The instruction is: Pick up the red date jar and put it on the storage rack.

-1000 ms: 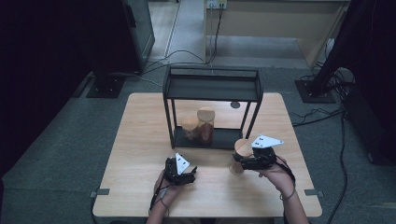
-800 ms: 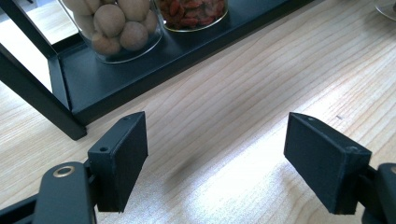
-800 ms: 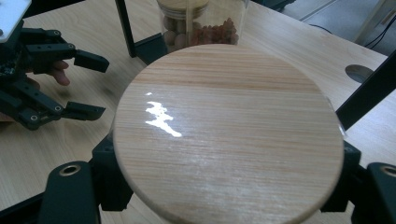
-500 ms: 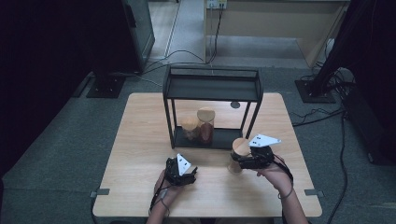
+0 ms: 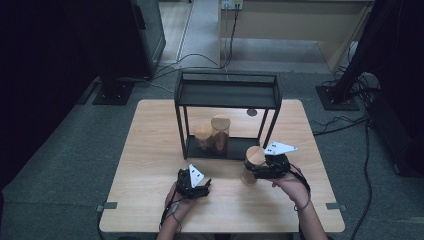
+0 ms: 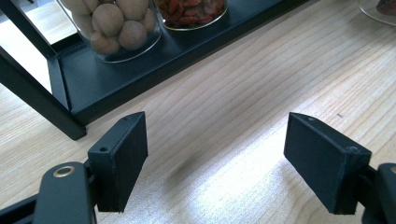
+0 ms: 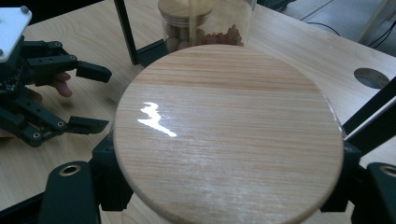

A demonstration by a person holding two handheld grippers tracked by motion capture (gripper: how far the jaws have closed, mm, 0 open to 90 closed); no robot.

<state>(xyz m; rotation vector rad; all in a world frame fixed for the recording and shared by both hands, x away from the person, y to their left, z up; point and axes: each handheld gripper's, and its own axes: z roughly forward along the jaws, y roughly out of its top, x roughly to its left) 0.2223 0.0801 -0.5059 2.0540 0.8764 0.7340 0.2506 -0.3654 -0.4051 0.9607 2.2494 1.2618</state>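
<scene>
My right gripper (image 5: 254, 172) is shut on a glass jar with a round wooden lid (image 5: 255, 156), just in front of the black rack's (image 5: 225, 93) right corner. In the right gripper view the lid (image 7: 229, 126) spreads over both jaws, which press on the jar below it. I cannot tell whether the jar's base touches the table. My left gripper (image 5: 205, 184) rests low on the table to the left, open, with only bare wood between its jaws (image 6: 215, 144). On the rack's bottom shelf stand a jar of round brown nuts (image 6: 114, 23) and a jar of red berries (image 6: 191, 9).
The wooden table (image 5: 150, 150) has a small round hole (image 5: 251, 112) behind the rack. The rack's top shelf (image 5: 227, 95) is bare. Cables and black stands lie on the floor around the table. The left gripper (image 7: 88, 98) sits close beside the held jar.
My right gripper has edged slightly to the left with the jar. The left gripper has stayed where it was.
</scene>
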